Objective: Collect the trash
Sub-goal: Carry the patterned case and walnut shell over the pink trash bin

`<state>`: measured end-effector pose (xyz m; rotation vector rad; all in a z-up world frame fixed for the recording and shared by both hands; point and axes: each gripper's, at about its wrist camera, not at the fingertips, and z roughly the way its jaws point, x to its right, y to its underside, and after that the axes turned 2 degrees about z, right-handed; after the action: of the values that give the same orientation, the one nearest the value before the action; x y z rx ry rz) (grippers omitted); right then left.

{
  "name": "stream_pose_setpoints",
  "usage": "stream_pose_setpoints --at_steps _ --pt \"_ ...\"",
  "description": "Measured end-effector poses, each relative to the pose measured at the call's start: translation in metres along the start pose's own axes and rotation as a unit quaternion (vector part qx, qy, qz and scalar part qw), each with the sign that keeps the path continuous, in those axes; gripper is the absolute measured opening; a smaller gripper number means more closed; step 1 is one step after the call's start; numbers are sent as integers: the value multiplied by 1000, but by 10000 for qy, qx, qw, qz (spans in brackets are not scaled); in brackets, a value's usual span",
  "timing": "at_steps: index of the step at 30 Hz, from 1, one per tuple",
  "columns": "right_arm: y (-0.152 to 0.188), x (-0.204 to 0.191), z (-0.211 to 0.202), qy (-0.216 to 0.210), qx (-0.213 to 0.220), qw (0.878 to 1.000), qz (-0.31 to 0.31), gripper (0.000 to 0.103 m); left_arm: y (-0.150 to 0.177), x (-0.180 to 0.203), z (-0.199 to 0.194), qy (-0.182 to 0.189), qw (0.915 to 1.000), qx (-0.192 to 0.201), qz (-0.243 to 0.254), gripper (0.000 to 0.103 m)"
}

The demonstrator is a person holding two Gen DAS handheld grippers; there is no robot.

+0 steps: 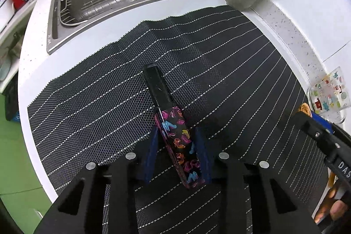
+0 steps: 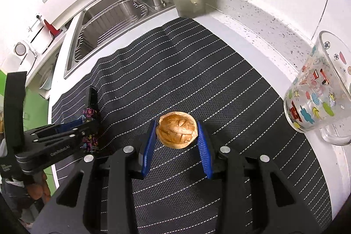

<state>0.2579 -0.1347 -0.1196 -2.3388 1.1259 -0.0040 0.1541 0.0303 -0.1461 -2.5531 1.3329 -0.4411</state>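
Left wrist view: left gripper [image 1: 178, 152] down over a dark striped mat [image 1: 230, 71], jaws drawn in around a slim black tube [image 1: 173, 131] with bright pink, blue and orange print. Right pad against the tube's side; left pad looks a shade off it, so a firm clamp cannot be told. Tube lies slantwise between the pads, plain black cap end poking well forward, lower end resting on the mat. Risk, as a judgement: glossy, hard sides and an off-axis hold, so likely to pivot or slide out on lifting.

Right wrist view: right gripper [image 2: 177, 144] clamped on a walnut shell [image 2: 177, 132], a tan, ridged half with its hollow facing up, held above the mat. Risk: brittle curved rim could crack or pop free under squeeze. Printed glass mug [image 2: 318, 93] near on the right; careless swing could knock it.
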Motion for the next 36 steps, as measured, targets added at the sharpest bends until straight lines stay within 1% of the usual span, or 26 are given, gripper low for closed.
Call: stream_pose_setpoints --at_steps 4,6,8,12,17,21,24,28,31,32,36 --pt "-2 -5 0 -87 18 9999 -70 37 3 -1 -2 -17 9999 53 132 30" --pt "-1 -7 -1 -113 36 9999 -105 37 4 -1 -5 -27 9996 102 280 27" --pt "-2 -10 -3 -140 40 9998 -124 37 6 0 -9 17 9992 145 364 24" --pt "-1 -17 -15 -161 100 9996 -224 37 11 1 -25 145 9981 278 535 24" --pt "5 -34 -37 -199 179 9988 -416 37 19 0 -61 240 9957 536 714 24" --pt "13 -58 -59 -289 281 9970 -654 37 33 -7 -94 280 9937 751 783 24" --pt "22 -82 -74 -401 339 9945 -905 37 48 -18 -120 266 9923 932 774 24" --pt "39 -127 -89 -630 357 9888 -1306 36 78 -48 -159 216 9912 1159 609 24" --pt "52 -167 -94 -839 332 9830 -1598 37 101 -79 -183 117 9909 1277 409 24" --pt "55 -178 -95 -894 324 9814 -1666 37 109 -91 -190 70 9908 1310 325 24" --pt "76 -242 -92 -1223 224 9706 -2059 37 152 -150 -219 -224 9897 1411 -127 24"
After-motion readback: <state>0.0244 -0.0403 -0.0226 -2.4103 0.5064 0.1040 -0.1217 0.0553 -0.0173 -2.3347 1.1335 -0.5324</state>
